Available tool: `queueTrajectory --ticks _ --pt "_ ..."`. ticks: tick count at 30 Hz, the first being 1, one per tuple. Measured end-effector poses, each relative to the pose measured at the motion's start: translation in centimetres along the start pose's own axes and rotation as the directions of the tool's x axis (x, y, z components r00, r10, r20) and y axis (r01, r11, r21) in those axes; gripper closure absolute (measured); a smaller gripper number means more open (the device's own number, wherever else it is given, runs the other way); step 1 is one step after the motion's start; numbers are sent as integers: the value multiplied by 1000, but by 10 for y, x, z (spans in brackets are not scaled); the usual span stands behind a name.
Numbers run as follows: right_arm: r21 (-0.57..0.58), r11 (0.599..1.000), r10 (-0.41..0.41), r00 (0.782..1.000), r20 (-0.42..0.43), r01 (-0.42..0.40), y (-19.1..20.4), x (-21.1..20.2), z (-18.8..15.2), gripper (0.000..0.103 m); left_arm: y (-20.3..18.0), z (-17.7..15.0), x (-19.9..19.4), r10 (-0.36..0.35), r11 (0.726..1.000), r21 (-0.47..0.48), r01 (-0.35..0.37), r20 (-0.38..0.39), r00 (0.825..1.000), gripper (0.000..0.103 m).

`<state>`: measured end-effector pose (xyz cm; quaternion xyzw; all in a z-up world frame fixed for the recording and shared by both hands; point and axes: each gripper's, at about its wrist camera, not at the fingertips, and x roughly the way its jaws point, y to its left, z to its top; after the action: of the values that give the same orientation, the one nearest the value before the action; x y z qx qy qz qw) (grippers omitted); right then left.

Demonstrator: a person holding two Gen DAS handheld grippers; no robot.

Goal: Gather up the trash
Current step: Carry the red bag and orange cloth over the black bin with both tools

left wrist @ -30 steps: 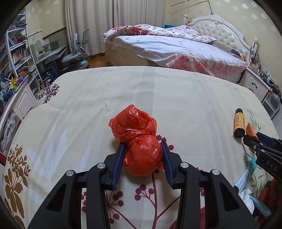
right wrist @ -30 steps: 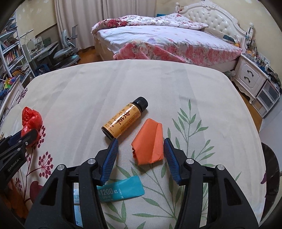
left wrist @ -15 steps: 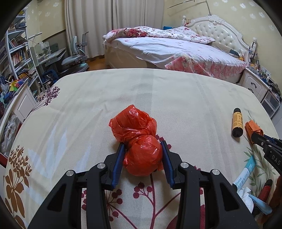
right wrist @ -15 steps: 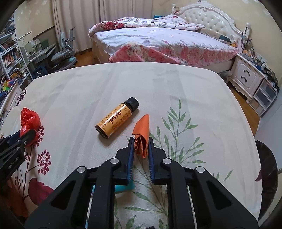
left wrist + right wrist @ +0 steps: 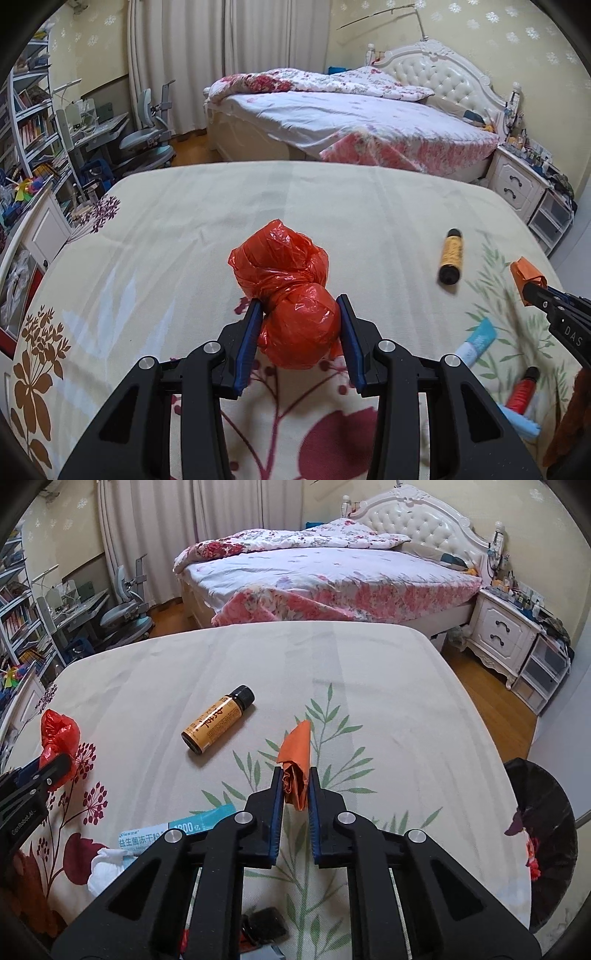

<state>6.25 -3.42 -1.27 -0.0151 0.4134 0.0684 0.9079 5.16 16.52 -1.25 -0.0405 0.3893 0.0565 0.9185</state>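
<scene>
My left gripper [image 5: 298,308] is shut on a knotted red plastic bag [image 5: 286,284], held a little above the floral tablecloth [image 5: 184,229]. My right gripper [image 5: 295,775] is shut on a crumpled orange paper [image 5: 297,753], lifted off the cloth. The orange paper also shows in the left wrist view [image 5: 526,273], and the red bag in the right wrist view [image 5: 59,734]. A black-lined trash bin [image 5: 546,834] stands by the table's right edge.
On the cloth lie an amber bottle with a black cap [image 5: 218,720], a teal sachet [image 5: 177,829], a white tissue [image 5: 107,867] and a small red tube [image 5: 522,387]. A bed [image 5: 351,122], desk chair [image 5: 147,136] and nightstand [image 5: 506,635] stand beyond the table.
My right gripper closed on the orange paper and lifted it off the cloth. My left gripper rose slightly with the red bag in it.
</scene>
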Motion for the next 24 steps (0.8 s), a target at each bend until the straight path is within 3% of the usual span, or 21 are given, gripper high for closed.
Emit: queueTrajectory --ticks 7,14,24 --pt "54 998 -48 998 45 45 -37 -29 -9 91 -36 2 -25 -82 995 53 80 49 995 62" --pt "131 984 -135 987 92 123 -87 -59 -21 91 -95 0 -49 -216 969 138 205 69 974 62" --pt "267 932 -281 953 116 243 -165 -87 -43 91 -205 -7 -64 -401 876 306 373 32 915 62"
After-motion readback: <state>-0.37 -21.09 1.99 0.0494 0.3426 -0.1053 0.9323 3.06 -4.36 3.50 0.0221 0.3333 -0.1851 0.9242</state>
